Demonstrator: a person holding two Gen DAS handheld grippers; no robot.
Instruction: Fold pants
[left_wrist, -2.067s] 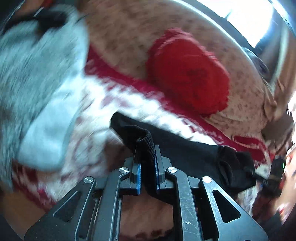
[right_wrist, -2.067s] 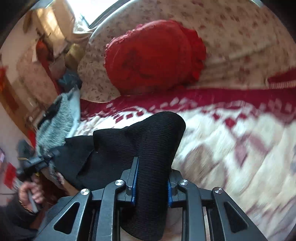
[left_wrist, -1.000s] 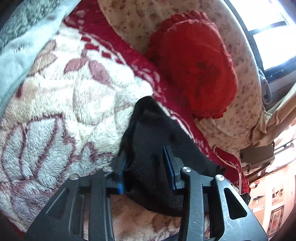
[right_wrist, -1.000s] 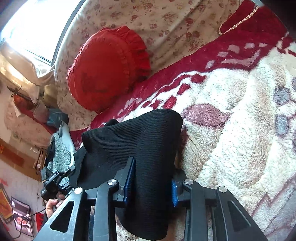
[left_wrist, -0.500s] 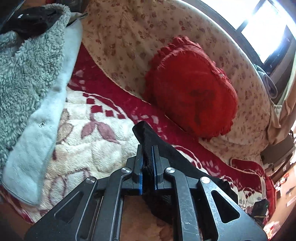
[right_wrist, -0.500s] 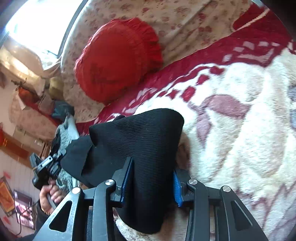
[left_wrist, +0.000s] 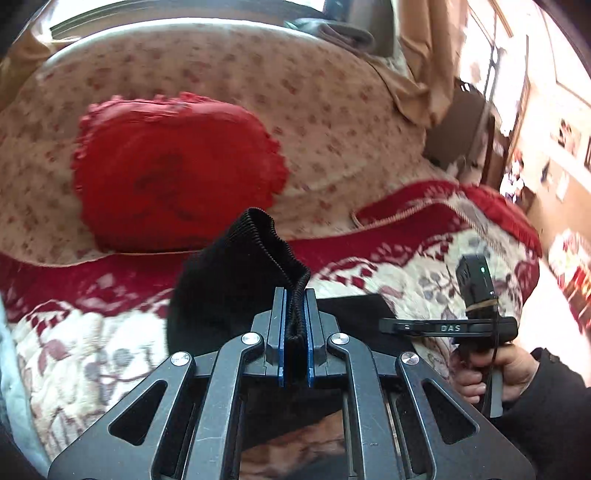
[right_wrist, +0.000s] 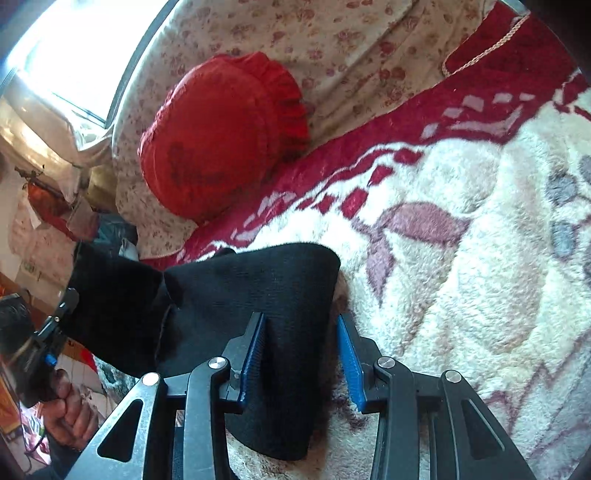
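The black ribbed pants (left_wrist: 236, 280) lie partly on the cream and red blanket. My left gripper (left_wrist: 294, 336) is shut on a ribbed edge of the pants, which stands up above the pads. In the right wrist view the pants (right_wrist: 258, 291) pass between the blue pads (right_wrist: 255, 350) of my right gripper (right_wrist: 303, 354). Its jaws stand wider than the cloth, with a gap by the right pad, so it is open around the pants. The right gripper also shows in the left wrist view (left_wrist: 443, 326), held by a hand.
A round red cushion (left_wrist: 173, 173) leans on the floral sofa back (left_wrist: 332, 118); it also shows in the right wrist view (right_wrist: 221, 136). The fluffy blanket (right_wrist: 480, 258) covers the seat. A bright window (right_wrist: 74, 48) is behind. Room clutter sits at the far side.
My left gripper has swung to the right while still shut on the pants edge. My right gripper's jaws have widened around the pants and it sits lower over the blanket.
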